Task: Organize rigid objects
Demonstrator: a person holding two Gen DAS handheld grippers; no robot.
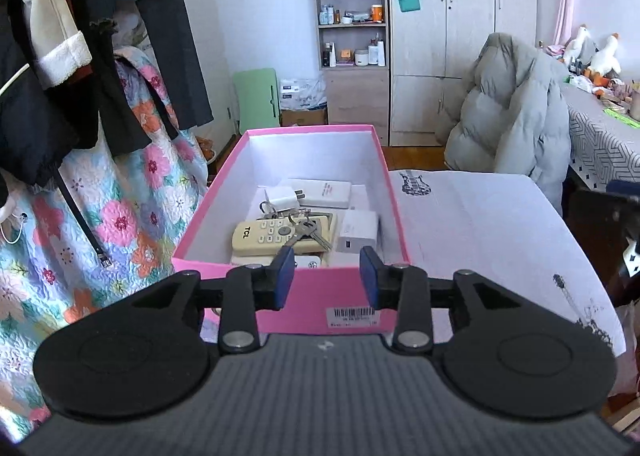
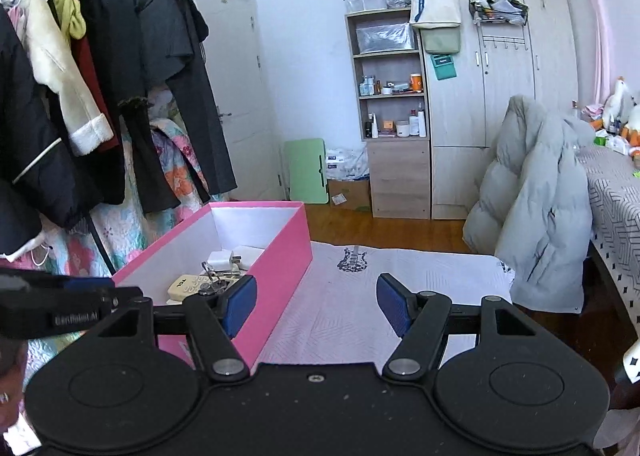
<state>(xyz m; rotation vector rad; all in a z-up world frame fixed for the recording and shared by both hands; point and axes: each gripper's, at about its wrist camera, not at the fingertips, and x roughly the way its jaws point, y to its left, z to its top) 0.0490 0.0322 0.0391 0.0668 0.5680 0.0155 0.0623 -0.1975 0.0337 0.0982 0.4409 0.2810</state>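
Just ahead of the left gripper, jaws apart and empty: an open pink cardboard box holding a cream plastic remote control, a bunch of metal keys and white chargers. Right gripper spread wide, empty, over the white printed cloth, box to its left.

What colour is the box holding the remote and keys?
Pink outside, white inside; the box shows best in the left wrist view.

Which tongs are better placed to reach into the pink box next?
Left. The left tongs sit open right at the pink box near wall, facing the keys. The right tongs hover over the cloth beside it.
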